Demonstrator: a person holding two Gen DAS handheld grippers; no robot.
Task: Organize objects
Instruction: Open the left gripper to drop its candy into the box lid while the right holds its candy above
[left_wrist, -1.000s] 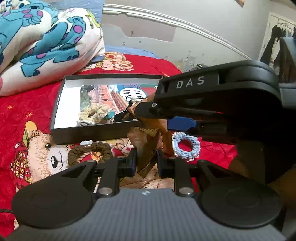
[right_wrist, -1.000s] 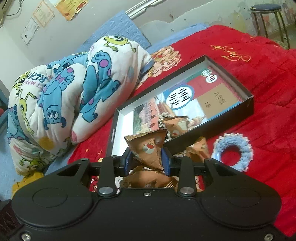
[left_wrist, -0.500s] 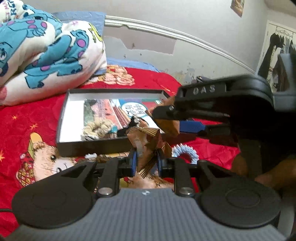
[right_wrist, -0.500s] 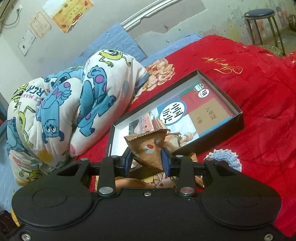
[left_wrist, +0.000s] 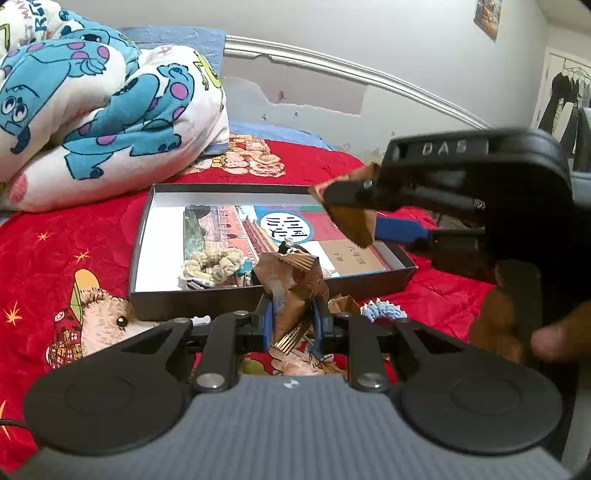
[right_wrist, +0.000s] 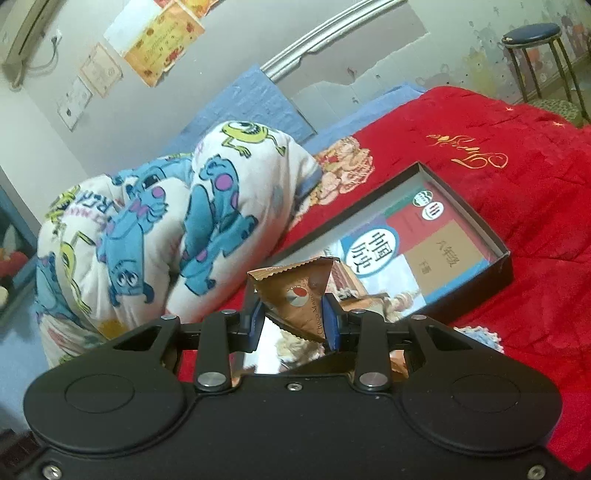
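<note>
My left gripper (left_wrist: 293, 319) is shut on a brown snack packet (left_wrist: 291, 284), held just in front of the near wall of a shallow black box (left_wrist: 140, 236). My right gripper (right_wrist: 295, 317) is shut on another brown triangular snack packet (right_wrist: 301, 295), raised above the box (right_wrist: 498, 240). It shows in the left wrist view (left_wrist: 354, 218) over the box's right part. The box holds a history textbook (left_wrist: 258, 229), also in the right wrist view (right_wrist: 413, 251), and a beige scrunchie (left_wrist: 212, 264).
The box lies on a red bedspread (left_wrist: 55, 251). A light blue crocheted scrunchie (left_wrist: 384, 310) and another brown packet (left_wrist: 343, 304) lie in front of the box. A folded monster-print quilt (left_wrist: 92, 110) sits at the back left. A stool (right_wrist: 535, 59) stands beyond the bed.
Both grippers have lifted with their packets. The right gripper has moved up and to the right, above the box. The box now looks farther away and lower in both views.
</note>
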